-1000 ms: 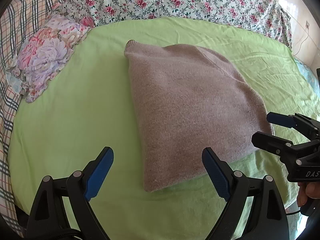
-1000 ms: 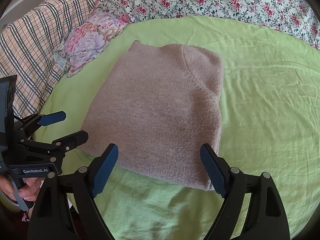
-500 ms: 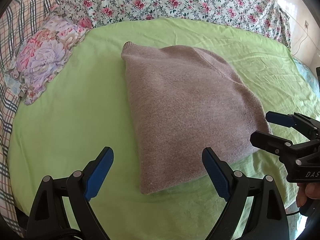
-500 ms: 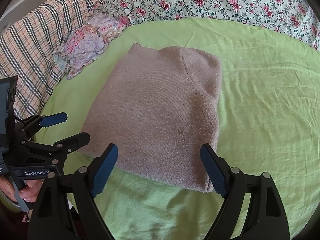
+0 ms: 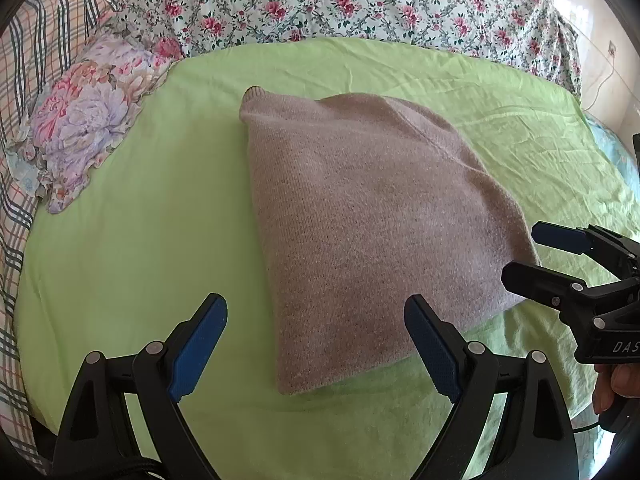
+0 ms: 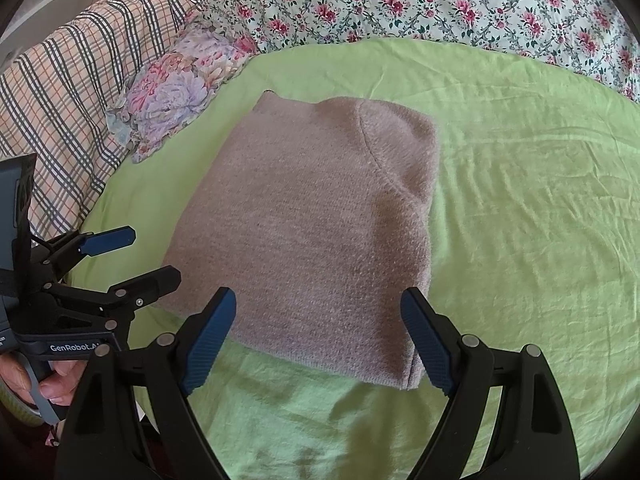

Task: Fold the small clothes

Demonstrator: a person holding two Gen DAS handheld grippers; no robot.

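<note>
A folded mauve knitted sweater (image 5: 368, 224) lies flat on the green sheet (image 5: 140, 240); it also shows in the right wrist view (image 6: 316, 232). My left gripper (image 5: 316, 344) is open and empty, just in front of the sweater's near left corner. My right gripper (image 6: 318, 340) is open and empty, over the sweater's near edge. Each gripper shows in the other's view, the right one (image 5: 528, 254) at the sweater's right corner, the left one (image 6: 152, 258) at its left corner.
A flowered pillow (image 5: 88, 116) lies at the sheet's far left. A plaid blanket (image 6: 72, 92) covers the left side. A rose-print bedspread (image 5: 360, 4) runs along the back. The green sheet (image 6: 520, 208) stretches bare to the right of the sweater.
Both grippers have drawn back slightly from the sweater and stayed open. The sweater has not moved.
</note>
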